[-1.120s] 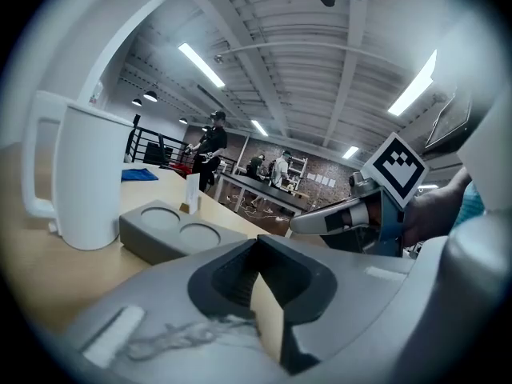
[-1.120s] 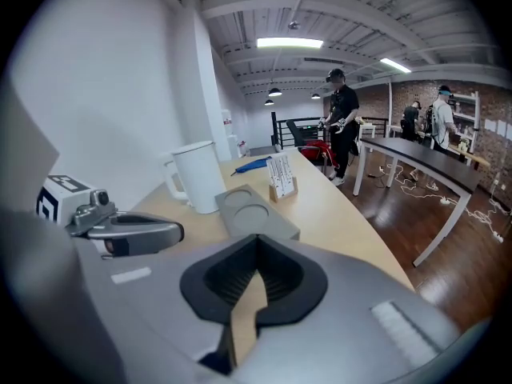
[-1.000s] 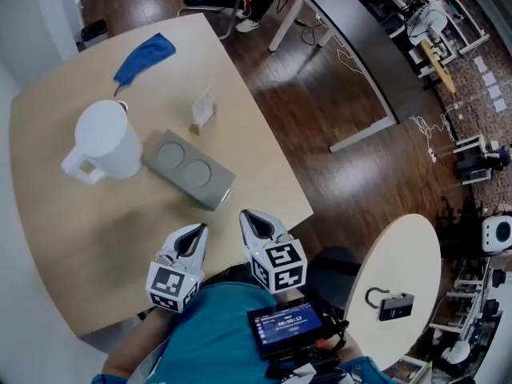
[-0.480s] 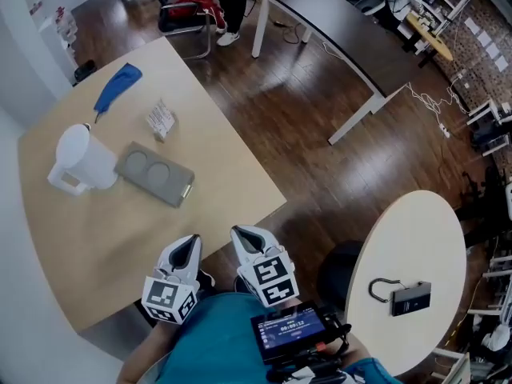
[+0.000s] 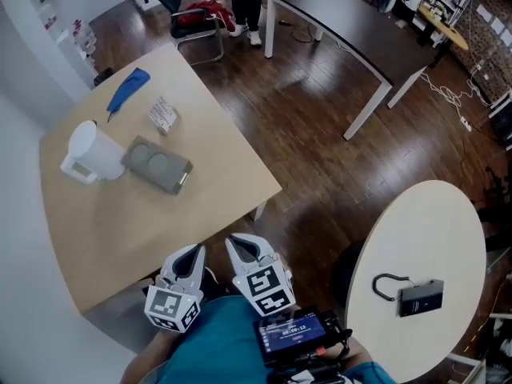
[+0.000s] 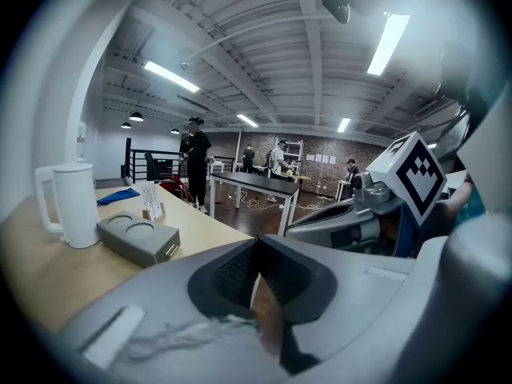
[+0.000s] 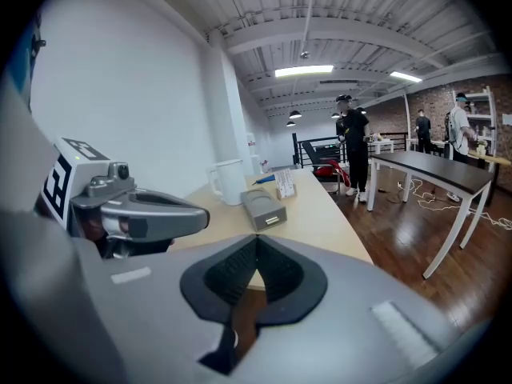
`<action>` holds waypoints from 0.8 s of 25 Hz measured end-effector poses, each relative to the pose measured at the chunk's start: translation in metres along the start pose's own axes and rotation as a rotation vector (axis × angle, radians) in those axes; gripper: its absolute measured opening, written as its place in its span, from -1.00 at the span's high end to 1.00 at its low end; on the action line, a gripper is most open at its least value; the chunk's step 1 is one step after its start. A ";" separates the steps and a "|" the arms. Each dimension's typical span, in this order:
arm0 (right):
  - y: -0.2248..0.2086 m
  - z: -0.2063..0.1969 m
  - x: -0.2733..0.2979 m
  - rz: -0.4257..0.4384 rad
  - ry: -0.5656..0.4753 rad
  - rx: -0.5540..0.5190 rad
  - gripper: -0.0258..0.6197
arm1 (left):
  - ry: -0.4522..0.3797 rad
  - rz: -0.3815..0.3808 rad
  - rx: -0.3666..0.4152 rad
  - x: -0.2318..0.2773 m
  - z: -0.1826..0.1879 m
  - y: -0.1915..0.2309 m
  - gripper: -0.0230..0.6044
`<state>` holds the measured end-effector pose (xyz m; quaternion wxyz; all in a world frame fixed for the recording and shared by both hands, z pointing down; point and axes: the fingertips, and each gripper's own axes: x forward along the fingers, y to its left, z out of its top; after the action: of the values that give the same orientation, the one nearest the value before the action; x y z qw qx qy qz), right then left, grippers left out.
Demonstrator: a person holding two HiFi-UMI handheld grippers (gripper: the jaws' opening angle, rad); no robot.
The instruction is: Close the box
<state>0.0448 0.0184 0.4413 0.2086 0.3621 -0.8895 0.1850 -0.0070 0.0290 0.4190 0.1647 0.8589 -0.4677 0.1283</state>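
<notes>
The grey box (image 5: 158,164), flat with two round recesses on top, lies on the wooden table (image 5: 120,230) beside a white jug (image 5: 92,152). Both grippers hang low in the head view, off the table's near corner and well short of the box. My left gripper (image 5: 186,264) and right gripper (image 5: 244,250) sit side by side, both shut on nothing. The left gripper view shows the box (image 6: 138,238) far off at the left, beyond its shut jaws (image 6: 256,254). In the right gripper view the box (image 7: 262,206) lies straight ahead past the shut jaws (image 7: 256,266).
A blue cloth (image 5: 128,89) and a small card stand (image 5: 163,114) lie at the table's far end. A round white table (image 5: 432,270) at the right carries a black device with a loop (image 5: 412,292). A dark desk (image 5: 352,34), a chair (image 5: 192,10) and a standing person are behind.
Both grippers and the head camera have pulled back from the table. The box and jug look smaller and farther away in every view. The jaws stayed shut.
</notes>
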 end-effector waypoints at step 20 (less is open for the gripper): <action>0.084 0.002 -0.018 -0.134 -0.060 -0.006 0.94 | -0.070 -0.009 -0.005 -0.108 -0.025 0.016 0.96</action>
<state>-0.0048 0.0840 0.4161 0.1951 0.4256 -0.8696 0.1569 -0.0796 0.1133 0.4040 0.1508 0.8646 -0.4695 0.0962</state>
